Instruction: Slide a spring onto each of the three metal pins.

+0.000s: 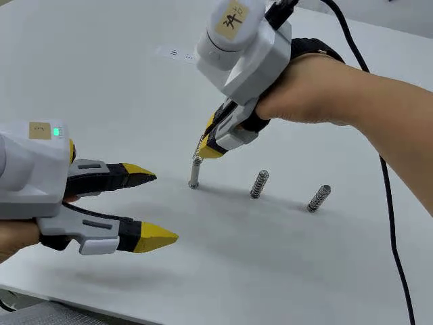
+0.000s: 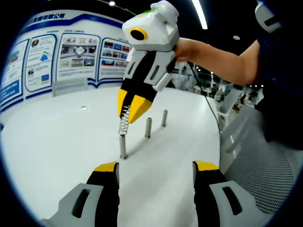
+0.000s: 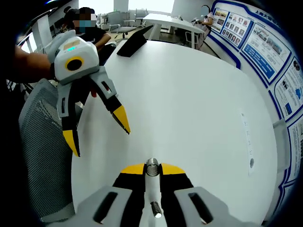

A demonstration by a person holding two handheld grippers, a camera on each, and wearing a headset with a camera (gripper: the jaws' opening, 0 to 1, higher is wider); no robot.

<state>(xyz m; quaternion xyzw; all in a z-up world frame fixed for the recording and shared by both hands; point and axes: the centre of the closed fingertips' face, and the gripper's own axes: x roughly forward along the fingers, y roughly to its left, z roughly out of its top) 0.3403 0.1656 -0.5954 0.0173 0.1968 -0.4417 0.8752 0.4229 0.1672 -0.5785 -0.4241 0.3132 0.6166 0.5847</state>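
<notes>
Two pins in the row on the white counter (image 1: 304, 271) already wear coils: the middle sprung pin (image 1: 259, 183) and the right-hand sprung pin (image 1: 318, 198), both right of centre in the head view. To their left, near the frame's centre, stands the bare grey metal pin (image 1: 195, 175), upright and apart from its neighbours.

Directly above it, the white, black and yellow-tipped right gripper (image 1: 206, 150) reaches down from the top of the frame, held in a person's hand (image 1: 304, 88). Its jaws are pinched narrowly on a small silver coil spring (image 1: 199, 147). In the left gripper view the spring (image 2: 124, 120) hangs from the yellow tips with its lower end meeting the top of the bare pin (image 2: 123, 147); whether it has passed over the tip I cannot tell. In the right gripper view the coil (image 3: 152, 166) sits clamped between the tips at bottom centre.

At the lower left of the head view, the left gripper (image 1: 155, 206) hovers over the counter with its jaws spread wide, holding nothing, well apart from the pins.
</notes>
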